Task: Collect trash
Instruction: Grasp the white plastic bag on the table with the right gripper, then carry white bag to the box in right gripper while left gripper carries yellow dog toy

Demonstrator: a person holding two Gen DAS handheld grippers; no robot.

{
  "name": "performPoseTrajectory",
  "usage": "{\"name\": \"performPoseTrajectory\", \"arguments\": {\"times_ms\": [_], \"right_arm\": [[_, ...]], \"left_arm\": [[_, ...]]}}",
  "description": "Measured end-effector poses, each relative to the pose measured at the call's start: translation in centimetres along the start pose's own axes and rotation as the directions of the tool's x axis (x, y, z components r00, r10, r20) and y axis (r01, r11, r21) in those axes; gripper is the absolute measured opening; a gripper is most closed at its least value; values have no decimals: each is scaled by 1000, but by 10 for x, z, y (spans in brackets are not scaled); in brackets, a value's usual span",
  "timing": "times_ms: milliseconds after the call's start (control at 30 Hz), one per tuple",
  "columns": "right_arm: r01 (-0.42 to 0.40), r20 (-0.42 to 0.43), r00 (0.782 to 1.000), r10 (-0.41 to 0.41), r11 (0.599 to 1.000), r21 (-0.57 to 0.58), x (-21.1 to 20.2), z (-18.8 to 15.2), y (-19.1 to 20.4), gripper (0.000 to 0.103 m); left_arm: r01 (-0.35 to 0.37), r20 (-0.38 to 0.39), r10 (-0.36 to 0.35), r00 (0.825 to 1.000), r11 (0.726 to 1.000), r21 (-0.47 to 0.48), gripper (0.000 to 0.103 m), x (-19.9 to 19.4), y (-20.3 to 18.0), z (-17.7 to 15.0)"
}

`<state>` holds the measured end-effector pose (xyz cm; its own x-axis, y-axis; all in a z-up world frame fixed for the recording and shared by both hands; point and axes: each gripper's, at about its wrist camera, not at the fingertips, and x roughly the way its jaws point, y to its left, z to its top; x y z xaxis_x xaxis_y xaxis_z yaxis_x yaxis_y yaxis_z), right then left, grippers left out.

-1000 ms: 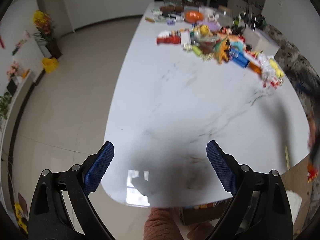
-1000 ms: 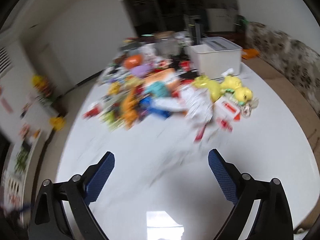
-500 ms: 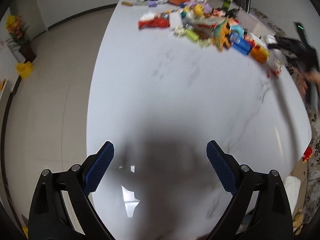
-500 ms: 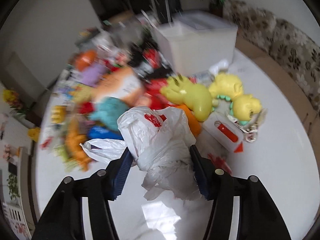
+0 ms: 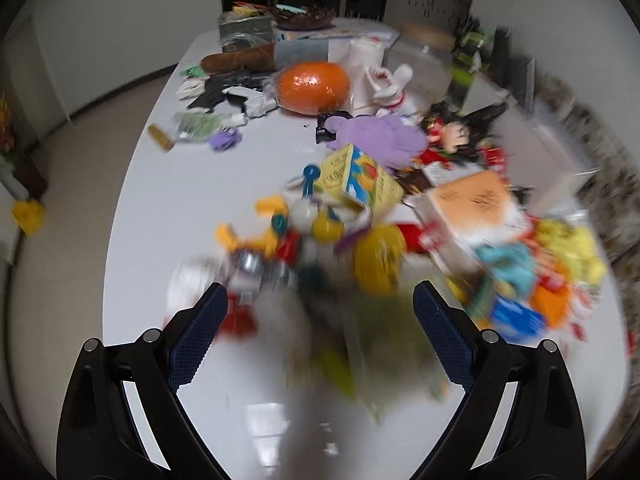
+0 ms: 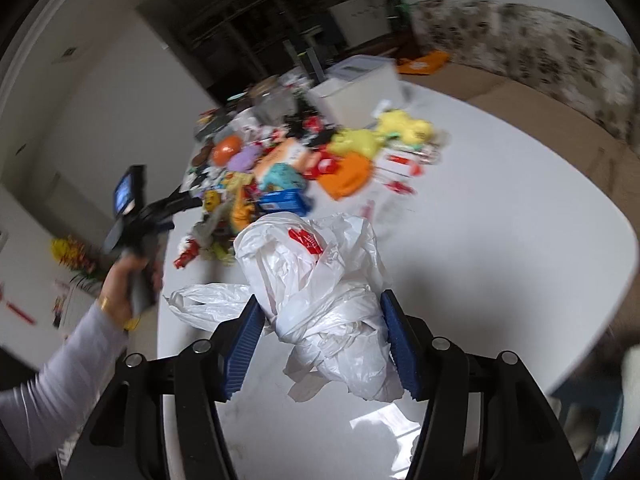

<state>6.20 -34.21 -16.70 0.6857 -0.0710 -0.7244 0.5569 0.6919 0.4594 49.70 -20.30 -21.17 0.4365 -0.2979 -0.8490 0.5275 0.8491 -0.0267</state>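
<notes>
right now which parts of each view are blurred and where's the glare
Left wrist view: near clutter smeared by motion, far orange ball sharper, window glare on the table. Right wrist view: toy pile and left hand blurred, plastic bag crisp.

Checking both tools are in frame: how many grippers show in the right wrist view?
2. The right gripper at the bottom, jaws just closed onto the white plastic bag; the left gripper at the left, held in a hand.

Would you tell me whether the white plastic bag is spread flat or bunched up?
Bunched up: the white plastic bag sits crumpled between the right gripper pads.
</notes>
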Motion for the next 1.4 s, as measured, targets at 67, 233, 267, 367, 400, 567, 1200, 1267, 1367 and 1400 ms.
{"name": "performPoseTrajectory", "arguments": {"times_ms": [67, 233, 267, 367, 400, 567, 1200, 1267, 1367, 1400], "right_arm": [[29, 13, 999, -30, 999, 30, -13, -6, -10, 59], [57, 31, 998, -59, 997, 60, -30, -14, -26, 59], [57, 34, 998, -60, 996, 64, -31, -14, -27, 59], [22, 45, 999, -25, 998, 67, -30, -10, -27, 59], [10, 46, 999, -13, 998, 64, -29, -9, -26, 59], [-79, 44, 996, 79, 997, 0, -25, 5, -13, 59], [-271, -463, 886, 28, 841, -468, -31, -134, -87, 59], [-249, -510, 860, -40, 838, -485, -4, -162, -116, 59], [-193, -546, 826, -139, 840, -506, 55, -209, -165, 59], [-182, -554, 817, -157, 843, -507, 69, -218, -175, 59]], "left_arm": [[-35, -14, 36, 999, 998, 44, 88, 22, -10, 9], [37, -12, -37, 999, 999, 38, 44, 30, -15, 18], [46, -6, -46, 999, 998, 45, 44, 25, -15, 20], [138, 20, -138, 990, 990, -2, 44, -2, -4, 29], [152, 39, -152, 988, 988, -14, 44, -14, -1, 32], [222, 181, -222, 958, 975, 21, 44, -110, 10, 24], [391, -74, -405, 911, 907, -154, 44, -254, -136, -409], [390, -162, -425, 891, 897, -207, 44, -204, -164, -457], [364, -253, -441, 861, 882, -298, 44, -127, -188, -510], [345, -278, -431, 859, 887, -308, 44, -104, -195, -523]]}}
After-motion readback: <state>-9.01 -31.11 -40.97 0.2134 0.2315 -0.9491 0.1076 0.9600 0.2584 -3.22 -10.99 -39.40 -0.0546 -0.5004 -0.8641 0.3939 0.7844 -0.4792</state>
